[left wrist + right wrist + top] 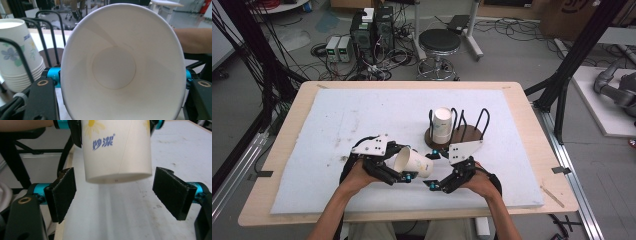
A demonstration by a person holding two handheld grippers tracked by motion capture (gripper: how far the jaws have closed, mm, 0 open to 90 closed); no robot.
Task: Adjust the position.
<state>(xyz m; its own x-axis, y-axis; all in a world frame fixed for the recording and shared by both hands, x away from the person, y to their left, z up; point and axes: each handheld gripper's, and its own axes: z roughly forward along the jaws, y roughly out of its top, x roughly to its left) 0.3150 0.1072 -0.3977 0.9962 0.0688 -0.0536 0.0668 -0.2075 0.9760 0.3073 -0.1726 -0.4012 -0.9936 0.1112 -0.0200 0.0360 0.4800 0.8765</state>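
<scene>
White padding (337, 150) covers the wooden table (277, 150), and behind it I see a black stool (439, 42) and boxes with cables on the floor. My left gripper (404, 175) is closed on a paper cup (413, 163), which lies on its side above the pad, with its mouth toward the gripper's camera. My right gripper (432, 170) is wide open, its two pads apart on both sides of the cup's bottom and not touching it. Just behind, a stack of cups (442, 126) stands in a wire rack (469, 131) on a dark round base.
</scene>
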